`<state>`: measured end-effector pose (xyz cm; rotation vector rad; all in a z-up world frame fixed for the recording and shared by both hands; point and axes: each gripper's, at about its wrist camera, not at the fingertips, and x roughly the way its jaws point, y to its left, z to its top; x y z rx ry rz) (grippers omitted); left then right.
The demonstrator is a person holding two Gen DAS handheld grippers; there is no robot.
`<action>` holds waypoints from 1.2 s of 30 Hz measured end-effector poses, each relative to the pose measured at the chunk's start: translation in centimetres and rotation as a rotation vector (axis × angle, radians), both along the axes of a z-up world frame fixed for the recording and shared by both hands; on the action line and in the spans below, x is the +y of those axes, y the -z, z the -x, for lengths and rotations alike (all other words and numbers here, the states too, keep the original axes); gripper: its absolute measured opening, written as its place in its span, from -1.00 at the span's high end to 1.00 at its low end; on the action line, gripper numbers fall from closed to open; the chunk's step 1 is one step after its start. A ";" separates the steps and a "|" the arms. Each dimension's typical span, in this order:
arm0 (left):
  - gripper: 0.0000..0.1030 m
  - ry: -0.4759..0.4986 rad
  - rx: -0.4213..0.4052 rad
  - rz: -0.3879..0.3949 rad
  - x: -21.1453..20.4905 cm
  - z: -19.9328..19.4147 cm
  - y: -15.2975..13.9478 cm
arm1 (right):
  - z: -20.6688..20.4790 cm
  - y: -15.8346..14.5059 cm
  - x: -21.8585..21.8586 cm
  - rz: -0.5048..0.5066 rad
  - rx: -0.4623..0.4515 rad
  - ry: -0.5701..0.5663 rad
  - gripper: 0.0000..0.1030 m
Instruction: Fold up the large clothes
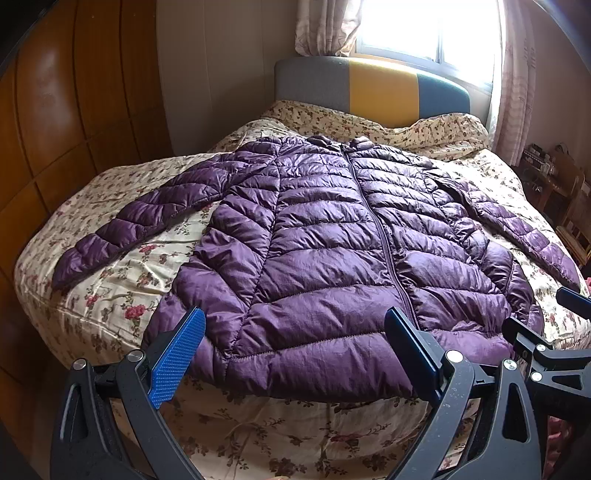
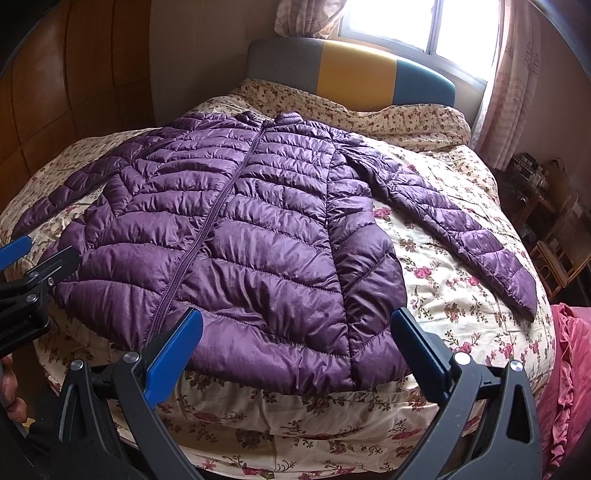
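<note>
1. Floral bedding [image 1: 122, 280] covers a bed whose headboard [image 1: 373, 90] is grey, yellow and teal, set under a bright window [image 1: 424, 26] with pink curtains.
2. On it a purple puffer jacket [image 1: 321, 236] lies flat, front up and zipped, collar toward the headboard, hem near the foot edge of the bed, both sleeves spread outward.
3. From the left wrist view, the whole sleeve on the wardrobe [image 1: 55, 110] side shows, its cuff near that edge of the bed; the far sleeve is partly cut off behind the right gripper [image 1: 543, 317] at the frame edge.
4. From the right wrist view, the other sleeve shows in full, running out toward wooden furniture [image 2: 546, 206], and red ruffled fabric [image 2: 569, 369] lies at the bed corner.
5. The left gripper [image 1: 297, 330] hovers level over the hem, left of the zipper, fingers spread wide and holding nothing.
6. The right gripper, seen in its own view [image 2: 299, 328], sits over the hem right of the zipper, jaws likewise wide apart and empty.
</note>
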<state>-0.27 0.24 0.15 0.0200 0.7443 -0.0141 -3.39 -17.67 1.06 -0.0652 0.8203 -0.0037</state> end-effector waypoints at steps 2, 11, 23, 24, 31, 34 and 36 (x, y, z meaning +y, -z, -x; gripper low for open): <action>-0.88 -0.001 0.001 -0.001 0.0 0.1 -0.1 | 0.0 0.0 -0.1 -0.002 0.000 0.003 -0.96; -0.88 0.001 0.001 0.000 0.1 0.1 -0.1 | -0.2 0.2 -0.7 -0.022 0.003 0.026 -0.96; -0.88 -0.002 0.005 0.003 0.3 -0.3 0.0 | -0.5 0.6 -1.6 -0.046 0.012 0.055 -0.96; -0.88 -0.002 0.004 0.002 0.2 -0.3 0.0 | -0.6 0.6 -1.6 -0.047 0.012 0.057 -0.96; -0.88 -0.006 0.008 0.007 0.3 -1.0 0.1 | -1.0 0.4 -2.3 -0.061 -0.003 0.082 -0.96; -0.88 -0.009 0.013 0.011 0.3 -1.3 0.1 | -1.3 0.3 -2.7 -0.064 -0.005 0.100 -0.96; -0.88 -0.012 0.015 0.011 0.3 -1.6 0.1 | -1.5 0.5 -3.0 -0.073 0.000 0.108 -0.96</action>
